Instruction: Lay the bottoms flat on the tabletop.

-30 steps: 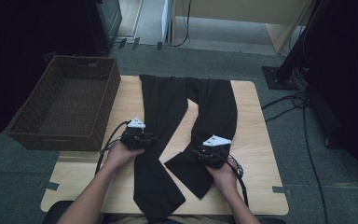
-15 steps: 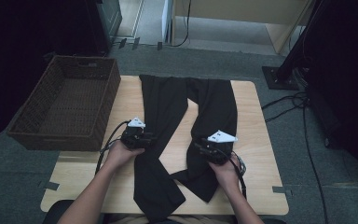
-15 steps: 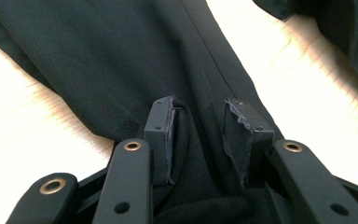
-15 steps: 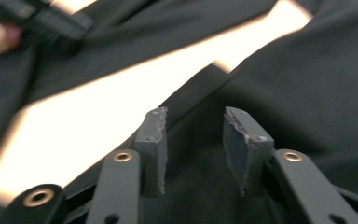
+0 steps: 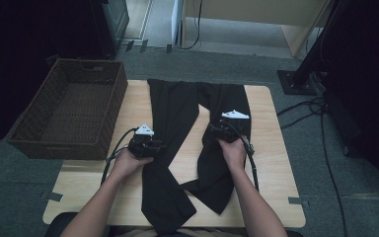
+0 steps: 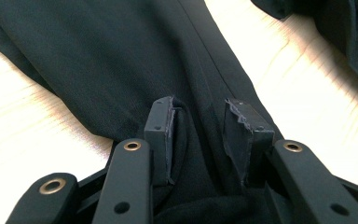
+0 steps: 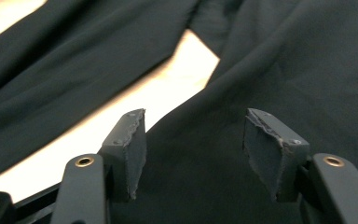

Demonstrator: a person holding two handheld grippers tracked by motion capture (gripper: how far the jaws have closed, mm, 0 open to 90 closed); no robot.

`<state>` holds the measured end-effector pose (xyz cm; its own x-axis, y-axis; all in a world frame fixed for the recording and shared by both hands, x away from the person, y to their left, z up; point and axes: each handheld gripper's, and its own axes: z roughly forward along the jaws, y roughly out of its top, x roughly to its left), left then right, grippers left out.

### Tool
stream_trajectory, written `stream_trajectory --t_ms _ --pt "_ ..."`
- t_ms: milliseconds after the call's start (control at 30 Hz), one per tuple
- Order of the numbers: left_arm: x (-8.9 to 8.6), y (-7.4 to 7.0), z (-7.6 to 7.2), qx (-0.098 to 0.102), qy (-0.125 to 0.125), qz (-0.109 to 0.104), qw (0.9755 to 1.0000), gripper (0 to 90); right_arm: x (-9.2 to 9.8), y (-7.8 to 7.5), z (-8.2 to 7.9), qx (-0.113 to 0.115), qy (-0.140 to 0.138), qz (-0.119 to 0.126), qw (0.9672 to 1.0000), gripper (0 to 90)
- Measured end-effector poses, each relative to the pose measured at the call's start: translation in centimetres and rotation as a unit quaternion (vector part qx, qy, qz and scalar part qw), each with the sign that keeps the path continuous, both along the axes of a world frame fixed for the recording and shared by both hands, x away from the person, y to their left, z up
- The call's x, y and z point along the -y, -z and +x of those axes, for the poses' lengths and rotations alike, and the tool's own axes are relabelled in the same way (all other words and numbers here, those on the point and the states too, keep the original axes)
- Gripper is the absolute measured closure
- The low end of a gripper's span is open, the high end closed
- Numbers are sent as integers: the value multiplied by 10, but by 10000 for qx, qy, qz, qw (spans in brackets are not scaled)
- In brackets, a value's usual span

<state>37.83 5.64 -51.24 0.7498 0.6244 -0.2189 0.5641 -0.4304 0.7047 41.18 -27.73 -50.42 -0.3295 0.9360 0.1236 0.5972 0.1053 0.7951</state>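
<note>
Two hand-held grippers work on a pair of black trousers (image 5: 177,113) spread over a light wooden tabletop (image 5: 271,168). The trousers lie with the waist toward the far edge and the two legs running back toward the person; the left leg reaches the near edge, while the right leg ends in a turned-up fold short of it. A strip of bare wood shows between the legs.

The left gripper (image 5: 146,144), held in the person's left hand (image 5: 128,160), sits on the outer edge of the left trouser leg. In the left gripper view its jaws stand partly open with a bunched fold of black cloth (image 6: 200,154) between the pads; the left pad (image 6: 161,135) touches that fold, but whether the pads truly pinch it cannot be told.

The right gripper (image 5: 222,131), held in the right hand (image 5: 234,150), lies over the right trouser leg near its inner edge. Its jaws have just been opening, and in the right gripper view they stand apart above flat cloth (image 7: 196,186), with nothing gripped between the pads (image 7: 268,154).

A dark wicker basket (image 5: 106,118) rests at the tabletop's left side, overhanging the grey carpeted floor (image 5: 325,163), well apart from the trousers.
</note>
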Motion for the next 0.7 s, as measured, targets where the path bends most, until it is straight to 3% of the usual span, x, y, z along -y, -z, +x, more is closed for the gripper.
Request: stream_trajectory --t_ms 167,300,367,400,433,567,700 --pt "-1 0 -1 6 -11 -14 10000 631 -7 11 11 -102 63 -240 9996 390" --pt "-1 0 -3 -20 -27 -39 10000 621 -14 17 13 -154 -125 -534 9984 420" --pt "-1 0 -4 -8 -21 -58 10000 621 -13 17 12 -142 -178 -493 9985 510" --pt "-1 0 -4 -8 -21 -58 10000 621 -13 17 12 -142 -178 -493 9985 510" --pt "-3 -1 -4 -54 -39 -96 9999 621 -11 17 8 -102 -236 -475 9985 661" --pt "-12 -9 -3 15 -154 -290 9995 620 -9 17 -2 -123 -312 -394 9987 865" --pt "-21 -17 -3 154 -276 -308 9990 612 -8 17 -18 -94 -415 -454 9981 884"
